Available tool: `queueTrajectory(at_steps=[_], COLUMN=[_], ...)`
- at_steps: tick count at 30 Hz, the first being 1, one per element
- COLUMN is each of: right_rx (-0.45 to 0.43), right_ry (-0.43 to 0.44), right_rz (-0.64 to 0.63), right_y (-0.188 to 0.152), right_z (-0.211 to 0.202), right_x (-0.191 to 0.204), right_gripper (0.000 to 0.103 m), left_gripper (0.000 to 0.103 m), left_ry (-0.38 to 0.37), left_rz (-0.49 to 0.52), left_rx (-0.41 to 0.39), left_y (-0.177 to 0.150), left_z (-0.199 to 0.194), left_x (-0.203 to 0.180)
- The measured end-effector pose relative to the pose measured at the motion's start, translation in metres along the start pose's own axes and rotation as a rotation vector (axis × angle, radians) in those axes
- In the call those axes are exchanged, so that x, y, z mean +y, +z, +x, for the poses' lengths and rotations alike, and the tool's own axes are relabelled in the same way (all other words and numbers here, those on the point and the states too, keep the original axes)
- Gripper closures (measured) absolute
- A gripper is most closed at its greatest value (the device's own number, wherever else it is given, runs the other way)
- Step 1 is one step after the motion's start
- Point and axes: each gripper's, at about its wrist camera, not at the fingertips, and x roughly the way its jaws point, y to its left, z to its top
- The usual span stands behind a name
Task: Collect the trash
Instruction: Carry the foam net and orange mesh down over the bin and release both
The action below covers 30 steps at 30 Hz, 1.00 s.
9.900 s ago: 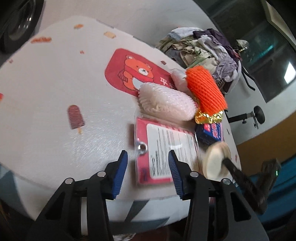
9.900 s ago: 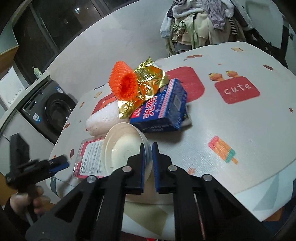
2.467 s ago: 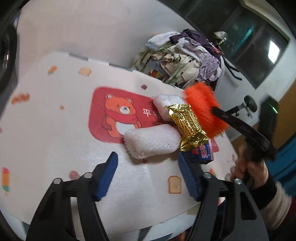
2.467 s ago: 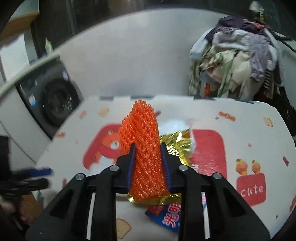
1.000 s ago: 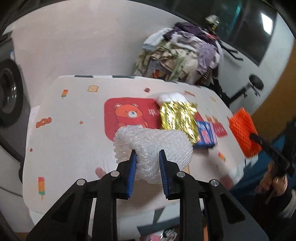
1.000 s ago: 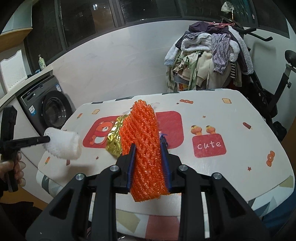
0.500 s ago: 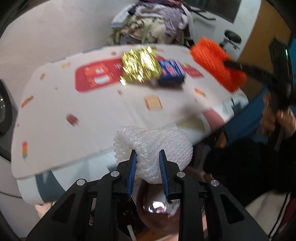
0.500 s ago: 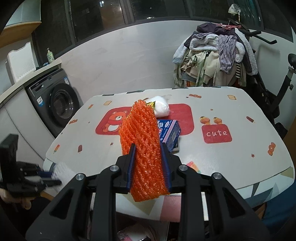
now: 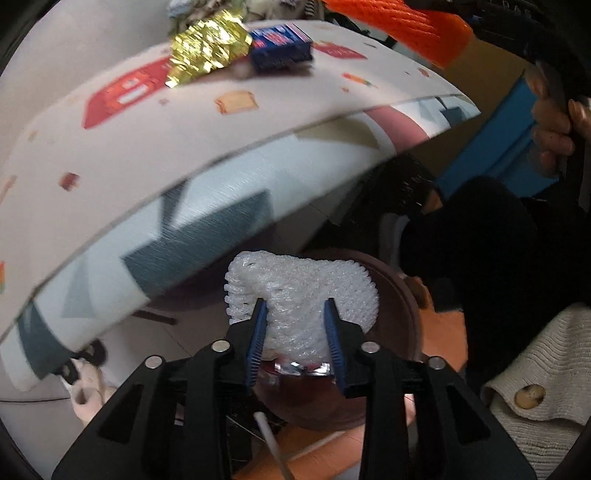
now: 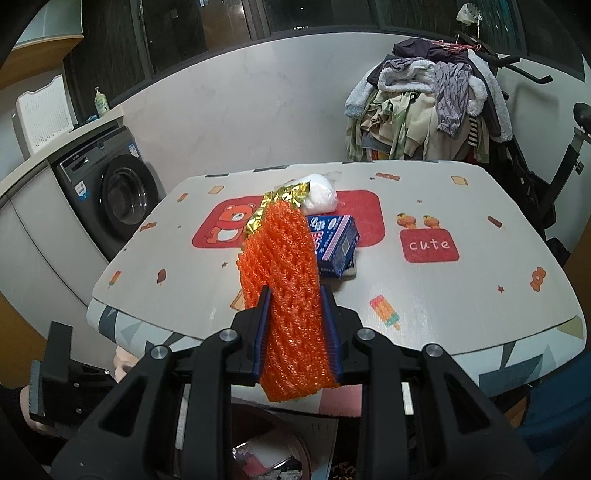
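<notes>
Foam netting fills both grippers. The left gripper [image 9: 295, 332] has its blue fingers clamped on a white foam net sleeve [image 9: 301, 291], held below the table's edge and directly over the open mouth of a dark reddish-brown trash bin [image 9: 399, 295] that stands on the floor; shiny scraps show inside the bin under the sleeve. The right gripper [image 10: 297, 328] is closed on an orange foam net sleeve [image 10: 288, 266], which stands upright between the fingers, above the near edge of the table [image 10: 461, 295]; in the left wrist view the same sleeve [image 9: 399, 27] appears at the top, above the table. On the patterned tablecloth lie a crumpled gold foil wrapper [image 9: 207, 46], a blue carton [image 10: 336, 245] just beside it, and a white wad [image 10: 319, 195] touching the foil at the far side. Behind the table stand a washing machine [image 10: 110, 188] and a heap of clothes [image 10: 428, 103] against the wall.
</notes>
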Motion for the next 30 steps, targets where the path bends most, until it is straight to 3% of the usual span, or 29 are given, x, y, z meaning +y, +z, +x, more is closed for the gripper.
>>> queueTrajectory(at_steps=[2, 8, 13, 18, 23, 30], right_rx=[0.011, 0.089, 0.203, 0.318, 0.451, 0.593], right_ry=[0.003, 0.044, 0.113, 0.166, 0.181, 0.156], right_rz=[-0.002, -0.029, -0.115, -0.207, -0.254, -0.247], right_y=[-0.004, -0.026, -0.055, -0.085, -0.115, -0.139], right_z=[0.001, 0.014, 0.032, 0.047, 0.066, 0.091], right_x=[0.001, 0.013, 0.043, 0.074, 0.092, 0.094], right_gripper=[0.074, 0.074, 0.074, 0.074, 0.074, 0.073], left_gripper=[0.035, 0.011, 0.007, 0.006, 0.006, 0.006], left_ry=[-0.020, -0.023, 0.010, 0.055, 0.088, 0.094], left_rz=[-0.004, -0.118, -0.322, -0.437, -0.489, -0.484], left_rx=[-0.021, -0.174, -0.312, -0.371, -0.403, -0.376], left_y=[-0.001, 0.002, -0.008, -0.021, -0.028, -0.032], left_z=[-0.003, -0.035, -0.067, -0.091, -0.105, -0.098], left_x=[-0.002, 0.013, 0.044, 0.074, 0.088, 0.090])
